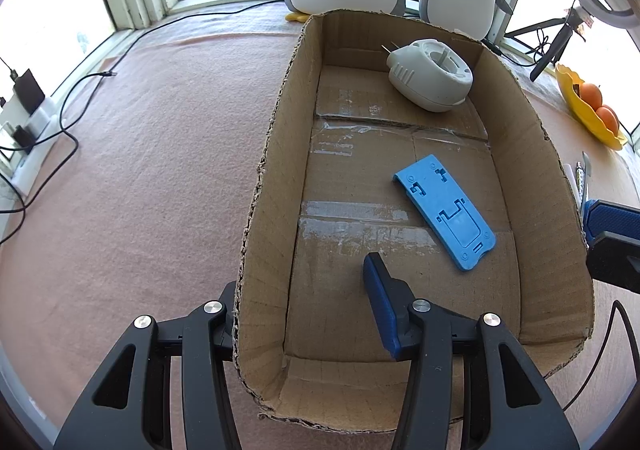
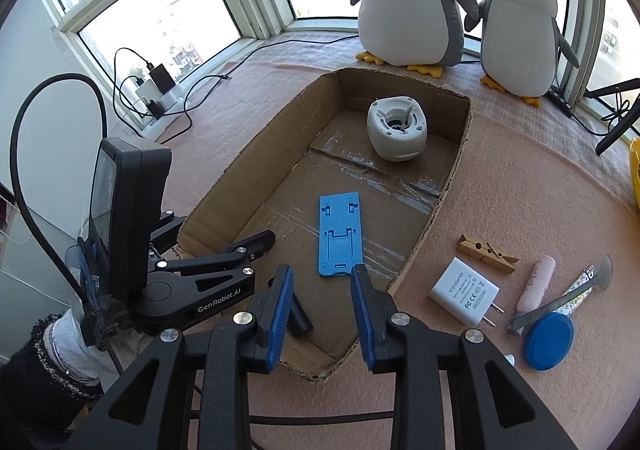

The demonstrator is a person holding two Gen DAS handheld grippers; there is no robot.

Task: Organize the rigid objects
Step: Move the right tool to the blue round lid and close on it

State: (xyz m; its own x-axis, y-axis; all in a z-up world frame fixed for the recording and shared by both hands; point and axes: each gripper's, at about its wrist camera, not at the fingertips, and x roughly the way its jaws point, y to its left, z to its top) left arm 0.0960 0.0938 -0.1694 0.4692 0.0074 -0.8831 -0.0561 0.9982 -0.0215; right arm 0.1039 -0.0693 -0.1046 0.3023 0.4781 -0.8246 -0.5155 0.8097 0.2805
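Note:
An open cardboard box lies on the pink cloth. On its floor are a flat blue phone stand and, at the far end, a round white plug-in device. My left gripper straddles the box's left wall near the front corner. Its left finger is hidden outside the wall and its blue right pad stands clear inside. My right gripper hovers open over the box's near end, nothing between its pads, with the blue stand just beyond the tips.
To the right of the box lie a wooden clothespin, a white charger, a pink tube, a grey-handled tool and a blue lid. Two plush penguins stand behind. A yellow fruit bowl sits far right, with cables at left.

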